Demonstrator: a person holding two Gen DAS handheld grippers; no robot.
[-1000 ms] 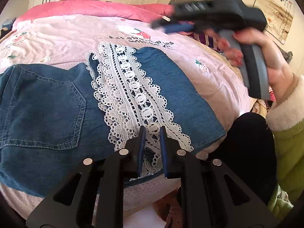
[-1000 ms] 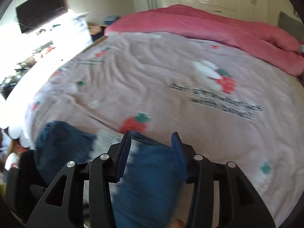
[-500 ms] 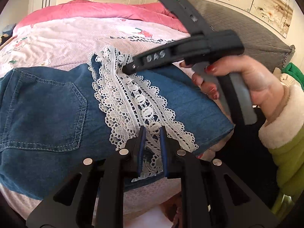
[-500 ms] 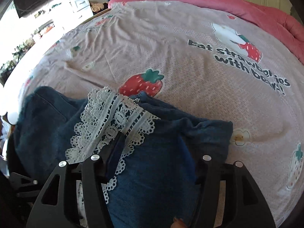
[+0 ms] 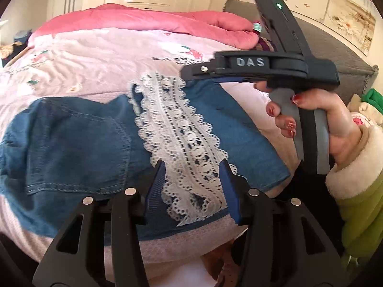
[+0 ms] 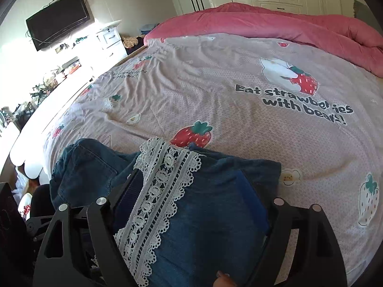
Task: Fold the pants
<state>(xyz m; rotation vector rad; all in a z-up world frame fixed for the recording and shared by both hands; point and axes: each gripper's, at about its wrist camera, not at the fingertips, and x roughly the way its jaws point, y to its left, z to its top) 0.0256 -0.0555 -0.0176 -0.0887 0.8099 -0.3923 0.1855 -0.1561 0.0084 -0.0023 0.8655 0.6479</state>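
Where a second ago the left gripper (image 5: 192,174) was pinched shut on the lace (image 5: 189,143) at the near edge of the pants (image 5: 79,143), its jaws are now opening, and the lace lies loose between the blue pads with neither pad pressing it. The pants lie folded on the pink sheet (image 5: 95,67), close to the bed's near edge, back pocket to the left and the lace strip running up the middle of the top layer.

The right gripper (image 6: 189,191) has come down from above the bed and is now low over the far end of the fold. Its jaws are opening too and already stand wide. A second ago they straddled a raised bunch of denim; now the cloth lies flat under them, lace just beside the left pad, and nothing is gripped. In the left view the right hand (image 5: 320,119) holds that gripper by its grey handle, above the right part of the pants.
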